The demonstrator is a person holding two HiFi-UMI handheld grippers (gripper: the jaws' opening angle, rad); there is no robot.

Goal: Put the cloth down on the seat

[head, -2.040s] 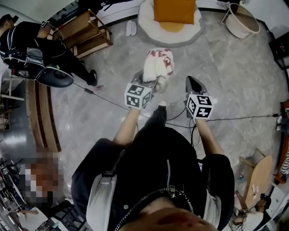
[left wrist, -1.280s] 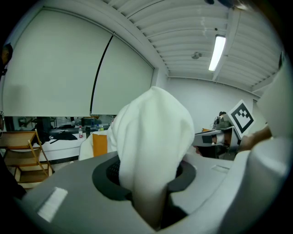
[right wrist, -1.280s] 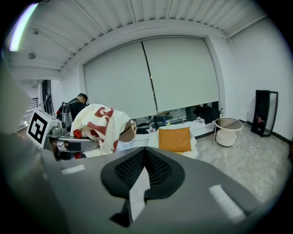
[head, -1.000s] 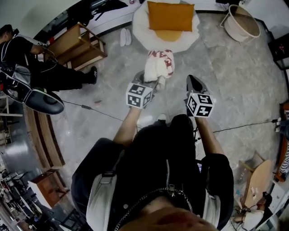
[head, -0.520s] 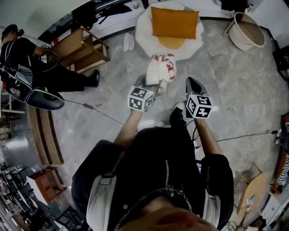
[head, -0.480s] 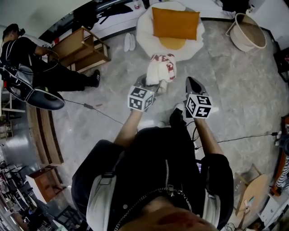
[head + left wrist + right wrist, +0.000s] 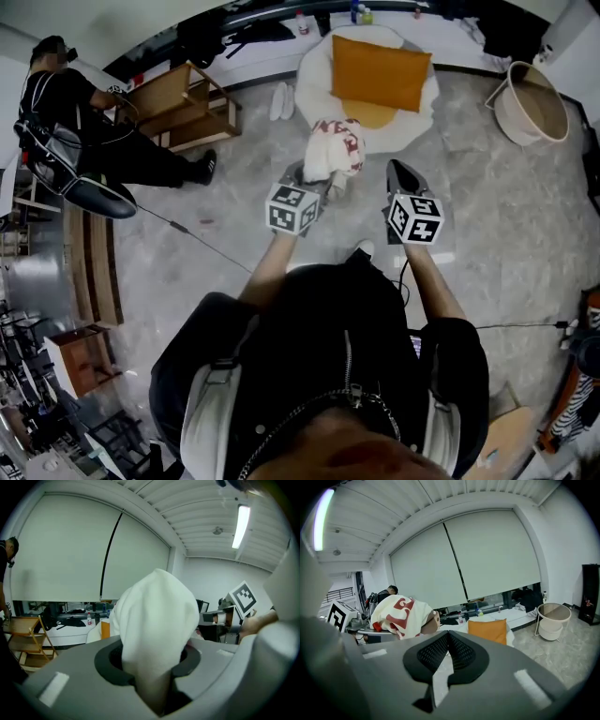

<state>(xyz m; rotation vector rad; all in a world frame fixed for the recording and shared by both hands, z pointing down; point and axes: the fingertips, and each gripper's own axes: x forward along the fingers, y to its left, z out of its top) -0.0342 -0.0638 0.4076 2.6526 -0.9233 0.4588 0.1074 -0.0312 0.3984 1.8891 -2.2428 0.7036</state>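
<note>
Cloth [image 7: 336, 147] in outstretched left gripper [image 7: 317, 178], apparently near level

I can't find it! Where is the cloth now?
Head view, centre: the cloth is clamped in the left gripper, just short of the white seat with the orange cushion.

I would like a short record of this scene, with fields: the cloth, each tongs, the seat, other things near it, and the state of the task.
cloth: white with red marks, bunched, held in the air
left tongs: shut on the cloth
right tongs: shut, empty
seat: round, white, on the floor ahead of both tongs
cushion: orange, lying on the seat
basket: on the floor, right of the seat
rack: wooden, left of the seat
task: cloth not yet on the seat
</note>
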